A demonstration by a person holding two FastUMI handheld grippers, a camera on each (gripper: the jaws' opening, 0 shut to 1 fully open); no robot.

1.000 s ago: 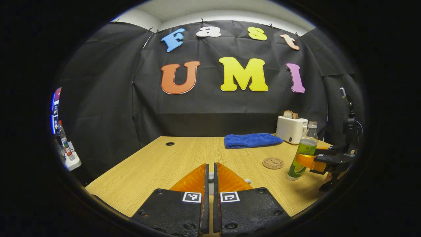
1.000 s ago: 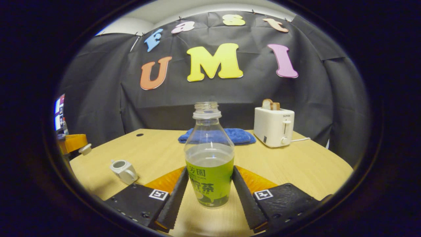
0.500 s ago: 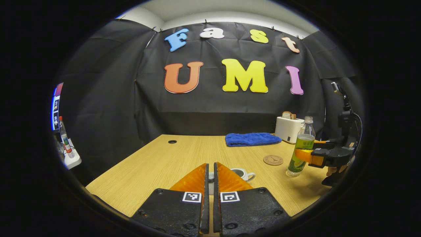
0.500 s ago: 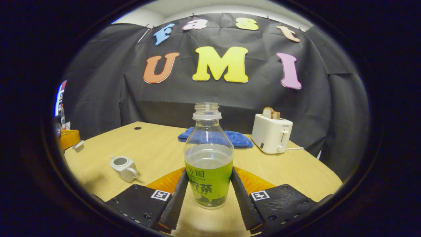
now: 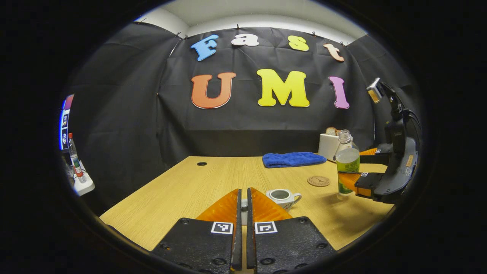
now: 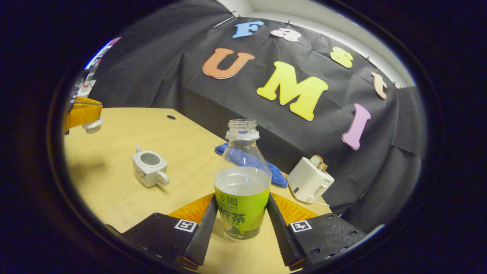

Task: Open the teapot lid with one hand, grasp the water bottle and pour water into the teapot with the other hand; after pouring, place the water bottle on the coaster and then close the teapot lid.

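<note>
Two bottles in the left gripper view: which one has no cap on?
The green-labelled water bottle clamped in the right gripper, its neck open. The other bottle, at the far left off the table, is capped.

Nothing legible shows beyond print on the water bottle [image 6: 242, 198]'s green label; the coaster [image 5: 318, 181]'s stamped emblem is too small to read, and the left gripper [image 5: 243, 195] bears two square coded markers [image 5: 222, 227].
</note>
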